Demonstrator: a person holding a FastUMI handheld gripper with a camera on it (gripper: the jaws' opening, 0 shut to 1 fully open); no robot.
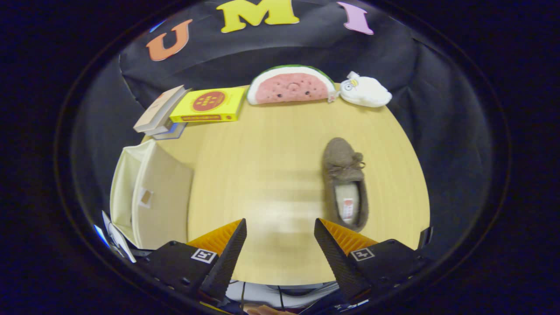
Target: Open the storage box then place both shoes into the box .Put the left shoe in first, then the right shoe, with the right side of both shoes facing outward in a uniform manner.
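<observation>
Pale wood grain runs across the round tabletop (pixel 271 166), smooth and lightly glossy, with black cloth hanging behind it. Nearest, the hand-held gripper (pixel 280 227) is released, its two wedge-shaped fingers spread wide over bare wood with nothing between them; each finger mount carries a small square black-and-white marker. Just ahead of the right finger lies a brown fuzzy shoe (pixel 345 183), a soft moccasin shape with a bow on top, toe pointing away, pale lining and a small tag inside whose print is too small to read. Beside the left finger stands the cream storage box (pixel 151 197), boxy and plain, its front flap swung open; I cannot tell what it holds. Beyond it sit stacked books (pixel 161 114) and a yellow box (pixel 209 105) with a red round emblem, writing illegible. Farthest are a watermelon-slice plush (pixel 289 85) and a white plush (pixel 365 92).
</observation>
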